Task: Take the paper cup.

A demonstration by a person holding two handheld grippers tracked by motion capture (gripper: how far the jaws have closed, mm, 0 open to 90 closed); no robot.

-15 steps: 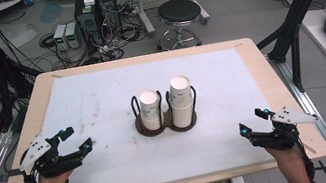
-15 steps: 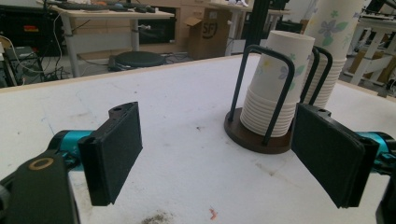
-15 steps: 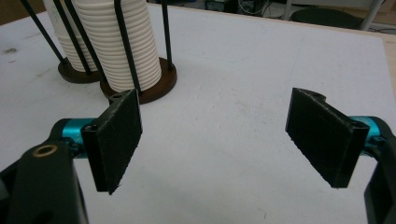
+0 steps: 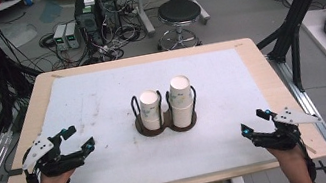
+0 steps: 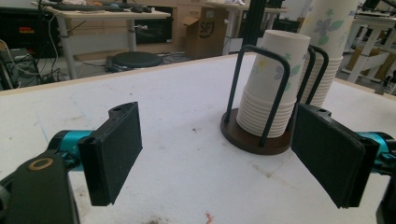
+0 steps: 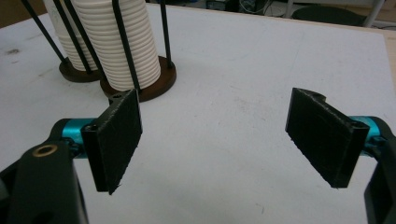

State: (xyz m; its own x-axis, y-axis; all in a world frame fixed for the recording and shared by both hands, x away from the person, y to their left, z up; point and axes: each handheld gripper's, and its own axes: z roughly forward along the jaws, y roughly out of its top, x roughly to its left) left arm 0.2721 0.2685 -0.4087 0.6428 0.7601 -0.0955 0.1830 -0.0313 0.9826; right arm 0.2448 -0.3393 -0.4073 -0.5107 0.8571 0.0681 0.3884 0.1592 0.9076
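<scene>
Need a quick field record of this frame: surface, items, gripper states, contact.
surface: table with white mat
holder: dark two-slot cup rack, mid-mat
left stack: paper cups, shorter
right stack: paper cups, taller
left gripper: open, near left edge, holding nothing
right gripper: open, near right edge, holding nothing
contact: neither gripper touches the rack

Counted in the high view: one table (image 4: 245,51), centre frame, with one white mat (image 4: 97,103) on it. One double cup holder (image 4: 166,122) at centre, carrying two cup stacks: a shorter left stack (image 4: 151,109) and a taller right stack (image 4: 181,99). Two grippers: one lower left (image 4: 80,139), one lower right (image 4: 254,122). One stool (image 4: 179,13), upper centre.
</scene>
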